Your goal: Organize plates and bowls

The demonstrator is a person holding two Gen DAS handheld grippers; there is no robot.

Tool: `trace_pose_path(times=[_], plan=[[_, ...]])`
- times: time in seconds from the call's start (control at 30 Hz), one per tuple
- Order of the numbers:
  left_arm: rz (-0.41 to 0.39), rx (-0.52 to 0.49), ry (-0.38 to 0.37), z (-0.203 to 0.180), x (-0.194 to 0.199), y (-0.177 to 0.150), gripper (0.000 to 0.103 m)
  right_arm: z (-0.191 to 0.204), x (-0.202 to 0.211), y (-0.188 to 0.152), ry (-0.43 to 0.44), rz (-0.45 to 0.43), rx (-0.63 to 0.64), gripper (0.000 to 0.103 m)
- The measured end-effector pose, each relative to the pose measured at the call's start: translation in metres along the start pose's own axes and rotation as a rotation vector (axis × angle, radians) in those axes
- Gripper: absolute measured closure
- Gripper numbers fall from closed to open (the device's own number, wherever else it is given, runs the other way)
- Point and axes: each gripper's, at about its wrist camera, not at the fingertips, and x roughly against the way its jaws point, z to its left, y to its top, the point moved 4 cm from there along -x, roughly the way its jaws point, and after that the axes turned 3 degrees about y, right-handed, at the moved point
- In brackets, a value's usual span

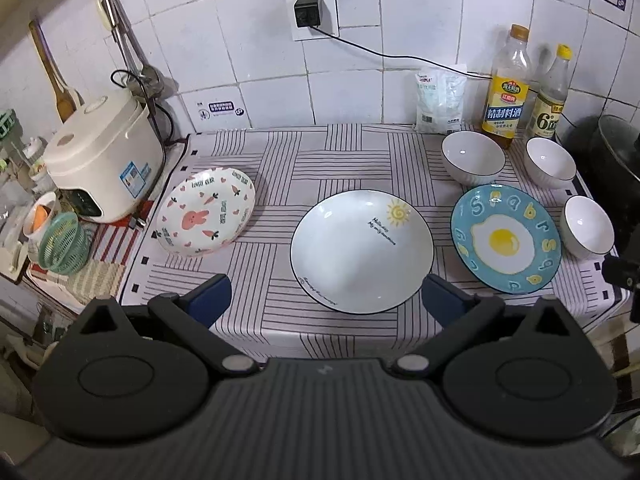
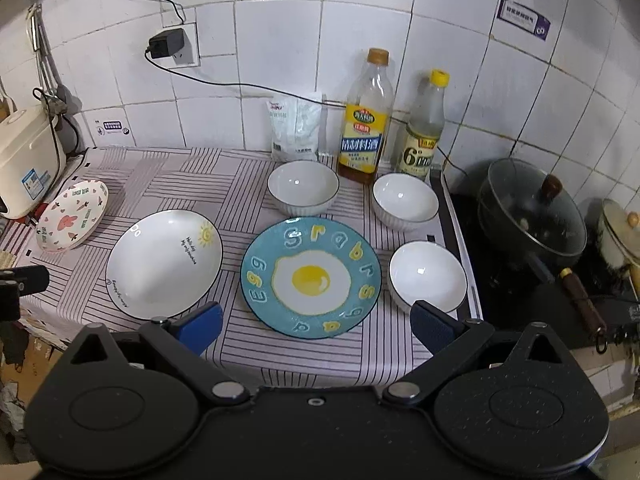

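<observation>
On the striped cloth lie three plates: a pink rabbit plate (image 1: 206,210) (image 2: 72,216) at the left, a white sun plate (image 1: 362,252) (image 2: 164,262) in the middle, and a blue fried-egg plate (image 1: 506,238) (image 2: 310,278) to its right. Three white bowls stand around the egg plate: one behind it (image 1: 473,157) (image 2: 303,187), one at the back right (image 1: 551,162) (image 2: 405,201), one at the right front (image 1: 587,226) (image 2: 428,276). My left gripper (image 1: 326,302) hangs open before the sun plate. My right gripper (image 2: 318,326) hangs open before the egg plate. Neither holds anything.
A rice cooker (image 1: 102,156) and a green basket (image 1: 64,242) stand at the left. Two bottles (image 2: 364,120) (image 2: 424,128) and a white bag (image 2: 296,126) line the tiled wall. A lidded black pan (image 2: 532,216) sits on the stove to the right. The counter's front edge (image 1: 320,336) is near.
</observation>
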Motion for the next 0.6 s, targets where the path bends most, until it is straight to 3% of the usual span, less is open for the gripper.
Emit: trace_pose_path(times=[0.47, 0.6], plan=[[0.03, -0.013, -0.03, -0.018, -0.006, 0.001, 0.0, -0.015, -0.003, -0.006, -0.029, -0.006, -0.011, 0.001], [0.045, -0.006, -0.042, -0.017, -0.007, -0.003, 0.0, -0.021, 0.0, -0.007, 0.009, -0.026, -0.041, 0.001]])
